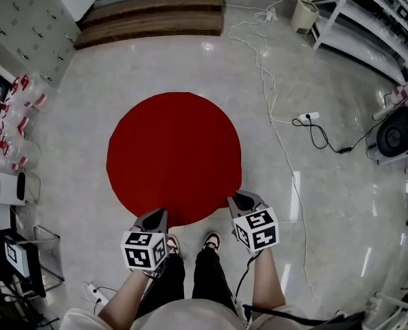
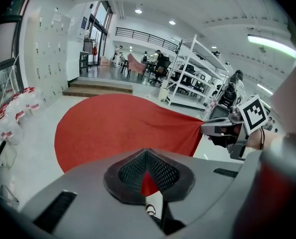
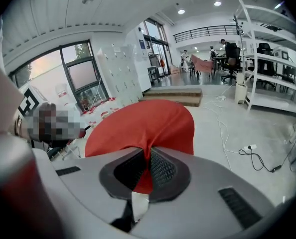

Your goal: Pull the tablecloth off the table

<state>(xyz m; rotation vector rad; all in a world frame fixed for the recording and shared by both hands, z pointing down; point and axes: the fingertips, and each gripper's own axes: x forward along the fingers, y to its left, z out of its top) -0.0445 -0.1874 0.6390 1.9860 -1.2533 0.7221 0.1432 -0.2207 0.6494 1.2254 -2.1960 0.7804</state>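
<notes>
Tablecloth (image 1: 174, 157) ahead of shoes (image 1: 211, 240), steps (image 1: 152, 18) beyond, shelving (image 1: 360, 38) right

You have no word, number or brand here that can be read. The cube (image 1: 145, 249) on your left gripper (image 1: 157, 216) and the cube (image 1: 256, 229) on your right gripper (image 1: 240, 199) carry only black-and-white square marker patterns, no letters. A like pattern sits on the dark box (image 1: 12, 253) at the lower left of the head view. The bottles (image 1: 12, 126) along the left edge of that view wear red and white labels, but their print is too small to make out. So are the small tags on the white lockers (image 2: 48, 54) at the upper left of the left gripper view.
</notes>
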